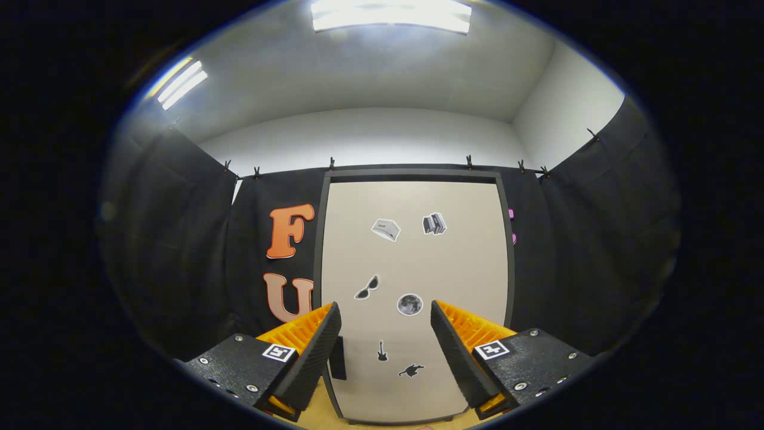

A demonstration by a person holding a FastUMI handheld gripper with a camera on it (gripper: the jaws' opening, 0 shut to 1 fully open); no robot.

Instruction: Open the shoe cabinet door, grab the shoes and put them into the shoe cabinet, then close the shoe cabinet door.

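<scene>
Gripper (386, 340), fingers spread apart and empty, faces the shoe cabinet door (415, 269) just ahead, which appears flush in its dark frame (323, 239), its handle (338, 357) beside the left finger; apparently opening, loading and closing all remain.

Gripper (385, 316) fingers apart, gripping nothing
</scene>
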